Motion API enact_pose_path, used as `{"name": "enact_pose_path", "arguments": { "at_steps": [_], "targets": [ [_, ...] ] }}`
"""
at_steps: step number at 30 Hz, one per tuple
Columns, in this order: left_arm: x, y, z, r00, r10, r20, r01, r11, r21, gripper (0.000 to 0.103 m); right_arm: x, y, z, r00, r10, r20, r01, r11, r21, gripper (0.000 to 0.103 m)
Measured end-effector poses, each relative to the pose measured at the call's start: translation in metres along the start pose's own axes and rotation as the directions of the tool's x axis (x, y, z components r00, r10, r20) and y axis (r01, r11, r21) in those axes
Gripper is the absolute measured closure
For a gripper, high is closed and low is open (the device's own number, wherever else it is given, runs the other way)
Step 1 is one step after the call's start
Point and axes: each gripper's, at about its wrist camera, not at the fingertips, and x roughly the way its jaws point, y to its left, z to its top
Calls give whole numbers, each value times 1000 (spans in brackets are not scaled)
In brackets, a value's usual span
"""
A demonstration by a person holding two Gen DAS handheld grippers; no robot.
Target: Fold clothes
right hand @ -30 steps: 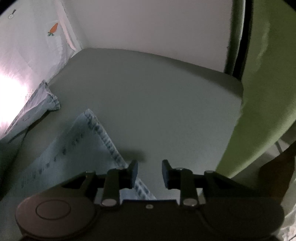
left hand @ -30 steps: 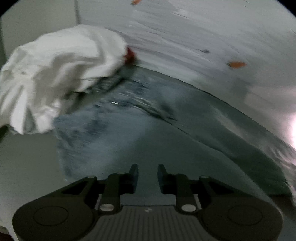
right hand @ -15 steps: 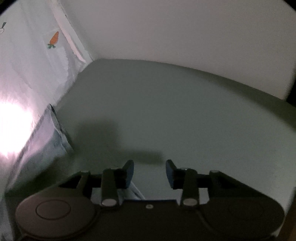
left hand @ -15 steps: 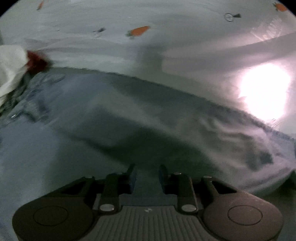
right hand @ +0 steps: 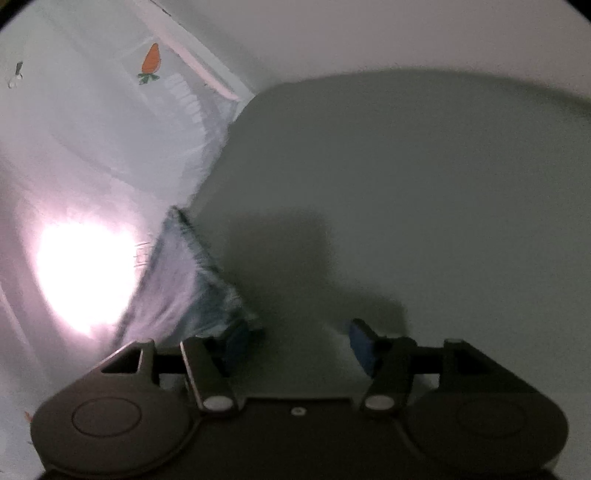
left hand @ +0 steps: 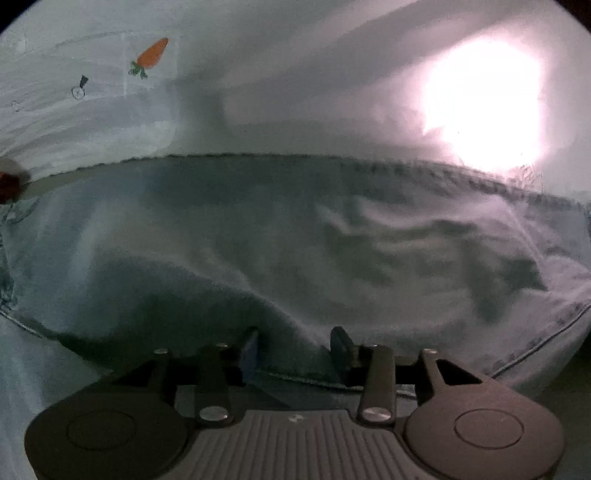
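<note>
Left gripper (left hand: 294, 341) parted over jeans (left hand: 295, 240); right gripper (right hand: 301, 341) wide

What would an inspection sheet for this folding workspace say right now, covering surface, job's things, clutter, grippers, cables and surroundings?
Surface: plain grey-green surface, bare ahead of the right gripper.
Job's things: light blue jeans, wrinkled, spread across the left wrist view; a hemmed leg end shows in the right wrist view.
Clutter: a dark red thing at the left edge, too cut off to name.
Grippers: left gripper open, a ridge of denim between its fingers; right gripper open, the hem beside its left finger.
Cables: nothing seen.
Surroundings: white carrot-print sheet behind the jeans with a bright light patch; plain wall.
</note>
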Motion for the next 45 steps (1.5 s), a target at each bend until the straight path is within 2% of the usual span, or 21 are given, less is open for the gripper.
{"name": "enact_pose_path", "arguments": {
  "at_steps": [3,6,8,9,11,12,13,15,18,19,21,23,26,27,28,30,33,35,38,43,45],
  "targets": [
    [5,-2,-5,1000,10,-15,-10,1000,17,57,19,8,-1,996,78,-32,-76,994,75,38],
    [7,-10,-9,1000,22,-16,-21,997,74,48,41,23,-1,991,115,-69,-107,988,113,36],
    [8,-16,-14,999,34,-6,-34,993,115,45,55,37,-1,993,93,-69,-86,991,101,21],
    [9,-18,-16,999,41,3,-41,992,123,45,59,42,0,995,76,-63,-70,993,96,25],
    [9,-17,-18,999,42,10,-43,994,105,45,66,53,3,998,43,-52,-39,996,81,48],
    [9,-15,-18,999,38,10,-39,995,96,44,67,58,6,998,27,-48,-25,998,55,69],
    [9,-14,-18,999,34,10,-35,995,91,43,66,63,9,999,22,-31,-21,999,30,85],
    [9,-13,-19,1000,27,15,-29,995,95,43,49,73,19,997,54,63,-52,998,-34,94],
    [10,-11,-20,1000,3,15,-4,996,88,37,17,93,28,977,144,159,-112,974,-195,94],
    [10,-10,-20,1000,-3,17,1,997,80,36,16,99,26,976,130,173,-81,961,-263,95],
    [11,-10,-21,1000,-1,22,-1,996,85,35,36,94,20,990,17,138,25,955,-296,94],
    [12,-10,-21,1000,1,23,-3,996,94,35,58,85,14,991,-102,92,125,945,-302,91],
    [13,-8,-19,1000,-5,13,4,995,100,35,58,86,10,981,-167,100,192,919,-344,75],
    [13,-7,-17,1000,-8,4,7,995,101,34,58,87,9,977,-189,103,213,909,-357,63],
    [12,-6,-15,1000,-10,-4,11,995,99,33,54,88,7,973,-201,117,231,898,-375,55],
    [5,-4,-10,1000,-18,-7,18,997,73,33,28,93,5,966,-181,184,243,876,-417,52],
    [-17,-1,-7,999,-36,36,35,999,14,28,-14,81,-5,967,-114,229,200,893,-402,33],
    [-37,0,-12,995,-46,84,48,999,-13,15,-35,72,-15,970,-79,228,164,909,-383,28],
    [-62,2,-29,990,-76,121,78,997,-14,5,-61,54,-43,977,-58,206,132,922,-364,22],
    [-92,17,-70,986,-121,118,123,992,-15,3,-98,15,-106,992,-17,123,51,958,-282,4],
    [-100,31,-89,985,-139,104,142,989,-28,2,-111,2,-138,995,-7,95,32,966,-258,2]
  ]
}}
